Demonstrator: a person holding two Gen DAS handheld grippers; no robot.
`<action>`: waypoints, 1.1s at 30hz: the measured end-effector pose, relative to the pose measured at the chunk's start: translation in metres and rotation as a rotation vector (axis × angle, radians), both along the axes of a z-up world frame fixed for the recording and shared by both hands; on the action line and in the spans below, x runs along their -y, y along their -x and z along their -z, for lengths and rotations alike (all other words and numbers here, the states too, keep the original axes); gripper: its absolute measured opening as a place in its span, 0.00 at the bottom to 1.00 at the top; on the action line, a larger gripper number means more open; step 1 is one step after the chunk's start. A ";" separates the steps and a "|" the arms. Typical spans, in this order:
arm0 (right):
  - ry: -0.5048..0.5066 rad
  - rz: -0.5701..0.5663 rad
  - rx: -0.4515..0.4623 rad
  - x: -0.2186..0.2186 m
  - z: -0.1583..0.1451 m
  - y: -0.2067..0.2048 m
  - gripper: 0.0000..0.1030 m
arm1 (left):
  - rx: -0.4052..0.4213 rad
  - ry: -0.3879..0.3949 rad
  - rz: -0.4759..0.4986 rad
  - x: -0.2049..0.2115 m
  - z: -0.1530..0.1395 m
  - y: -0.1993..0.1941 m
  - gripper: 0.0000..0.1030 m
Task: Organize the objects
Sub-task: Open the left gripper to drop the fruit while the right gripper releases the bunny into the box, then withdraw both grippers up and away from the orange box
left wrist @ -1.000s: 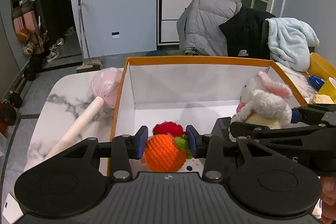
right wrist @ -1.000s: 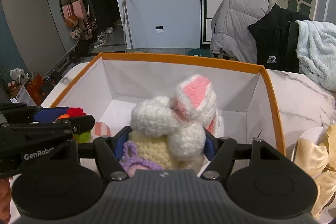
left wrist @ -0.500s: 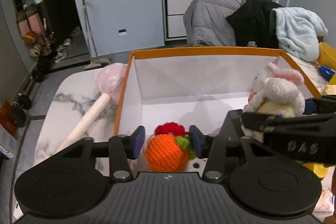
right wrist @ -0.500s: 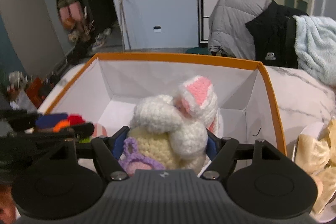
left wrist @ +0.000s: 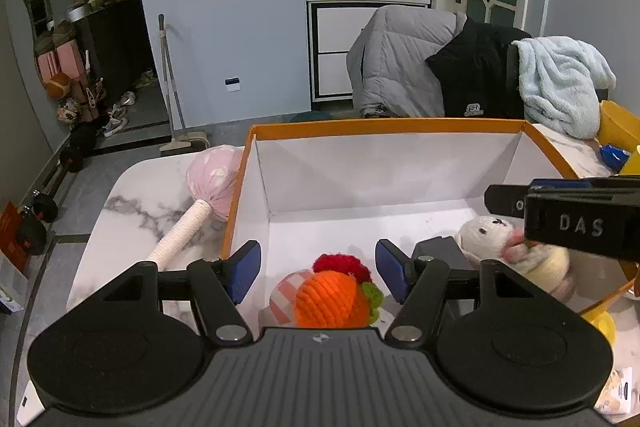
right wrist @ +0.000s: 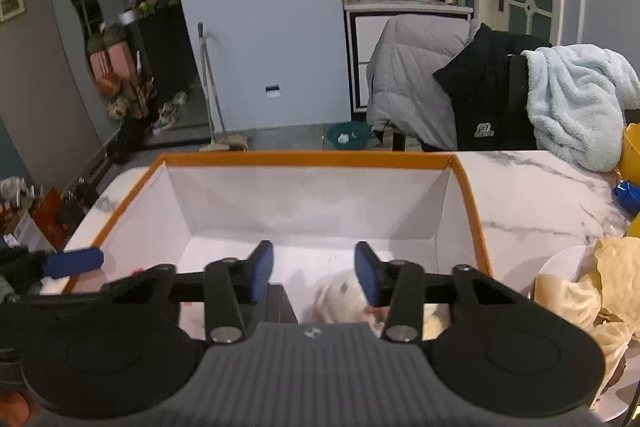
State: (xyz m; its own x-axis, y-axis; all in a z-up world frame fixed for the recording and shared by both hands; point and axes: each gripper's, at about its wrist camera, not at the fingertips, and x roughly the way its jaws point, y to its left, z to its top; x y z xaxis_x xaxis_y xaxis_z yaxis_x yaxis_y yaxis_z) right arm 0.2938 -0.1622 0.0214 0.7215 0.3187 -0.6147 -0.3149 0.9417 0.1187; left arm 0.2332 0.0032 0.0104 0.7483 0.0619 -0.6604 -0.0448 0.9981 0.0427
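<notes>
An orange-rimmed white box [left wrist: 384, 125] stands on the marble table; it also shows in the right wrist view [right wrist: 308, 159]. My left gripper [left wrist: 318, 271] is open above the box's near left part. A crocheted orange toy [left wrist: 326, 301] with a red piece lies on the box floor below it, beside a pink checked ball [left wrist: 282, 297]. My right gripper [right wrist: 314, 275] is open and empty over the box. The white crocheted rabbit [left wrist: 516, 251] lies on the box floor under it, and shows blurred in the right wrist view [right wrist: 340, 301].
A pink-headed massage stick [left wrist: 200, 203] lies on the table left of the box. A dark block [left wrist: 438, 253] sits inside the box. A plate with yellow wrappers [right wrist: 588, 291] stands right of the box. Coats and a blue towel [right wrist: 576, 103] hang on chairs behind.
Both grippers have opened. The orange toy and the rabbit have dropped from the jaws onto the box floor. Both grippers have risen a little.
</notes>
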 end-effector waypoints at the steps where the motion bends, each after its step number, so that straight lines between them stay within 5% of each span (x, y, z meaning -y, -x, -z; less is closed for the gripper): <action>1: 0.002 -0.007 -0.006 0.000 0.001 0.000 0.38 | 0.001 -0.002 0.002 0.001 0.000 0.001 0.73; 17: 0.039 -0.055 -0.131 -0.009 0.025 -0.004 0.41 | -0.032 -0.032 0.051 0.007 0.010 0.006 0.73; 33: -0.003 -0.075 -0.010 -0.006 -0.014 0.029 0.42 | 0.084 -0.002 0.067 -0.002 -0.030 0.039 0.73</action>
